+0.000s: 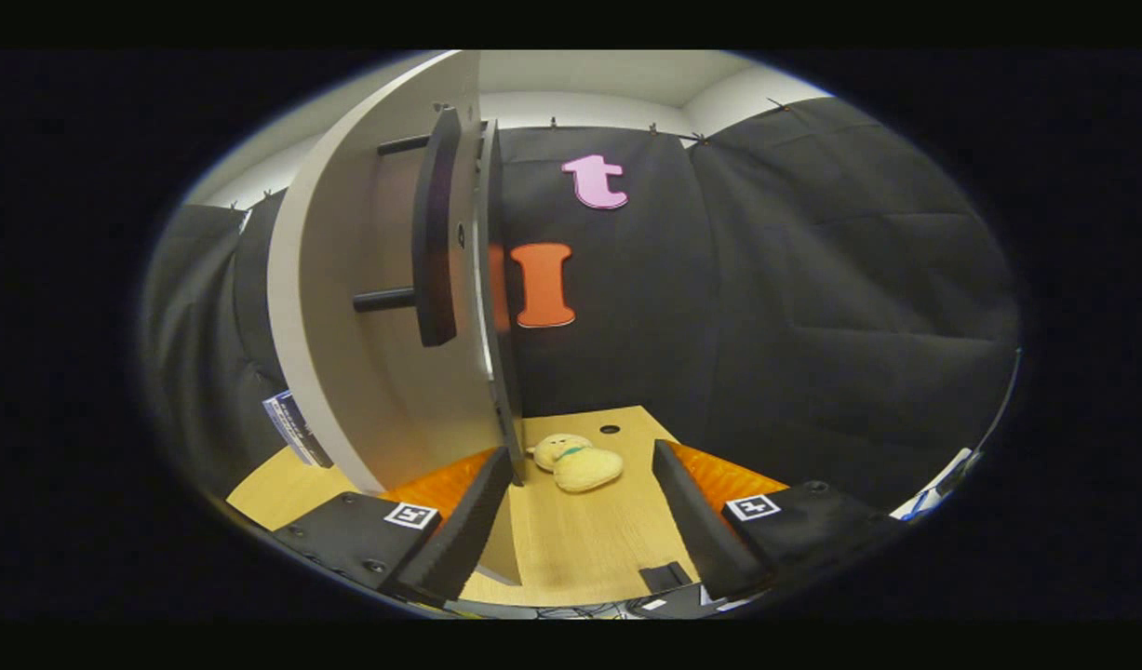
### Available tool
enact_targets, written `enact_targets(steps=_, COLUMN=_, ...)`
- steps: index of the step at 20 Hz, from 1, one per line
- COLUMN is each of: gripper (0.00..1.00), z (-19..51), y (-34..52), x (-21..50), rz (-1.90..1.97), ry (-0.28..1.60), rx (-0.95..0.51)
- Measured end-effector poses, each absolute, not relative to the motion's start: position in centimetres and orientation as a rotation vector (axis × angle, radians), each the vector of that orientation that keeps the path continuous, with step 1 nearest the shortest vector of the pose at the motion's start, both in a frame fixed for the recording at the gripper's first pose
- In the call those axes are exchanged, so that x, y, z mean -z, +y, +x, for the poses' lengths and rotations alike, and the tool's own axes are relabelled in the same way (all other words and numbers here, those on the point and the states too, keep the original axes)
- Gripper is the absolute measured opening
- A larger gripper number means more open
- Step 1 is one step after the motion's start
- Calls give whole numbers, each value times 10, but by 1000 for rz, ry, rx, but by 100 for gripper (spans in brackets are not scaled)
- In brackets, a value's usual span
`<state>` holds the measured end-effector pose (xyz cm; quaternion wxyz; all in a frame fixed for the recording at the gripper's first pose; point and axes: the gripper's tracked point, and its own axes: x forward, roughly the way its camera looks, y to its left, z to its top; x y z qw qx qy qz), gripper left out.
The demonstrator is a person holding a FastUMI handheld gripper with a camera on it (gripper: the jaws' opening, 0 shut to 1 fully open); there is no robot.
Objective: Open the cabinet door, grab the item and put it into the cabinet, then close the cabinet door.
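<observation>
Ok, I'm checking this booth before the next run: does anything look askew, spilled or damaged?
Nothing stands out. The white cabinet door with its black bar handle stands open; the yellow plush toy lies intact on the wooden table, just ahead of the open gripper.

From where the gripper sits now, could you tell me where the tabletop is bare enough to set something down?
The gripper is open, holding nothing. Between its fingers the table is bare up to the plush toy. Beyond the toy, bare wood runs past a small round hole to the black cloth wall. The cabinet door crowds the side by one fingertip.
</observation>
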<state>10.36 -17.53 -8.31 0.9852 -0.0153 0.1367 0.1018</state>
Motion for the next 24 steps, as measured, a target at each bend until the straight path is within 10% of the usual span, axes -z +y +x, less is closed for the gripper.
enact_targets(steps=24, gripper=97, z=81, y=40, x=114, rz=-6, ry=285, rx=-309)
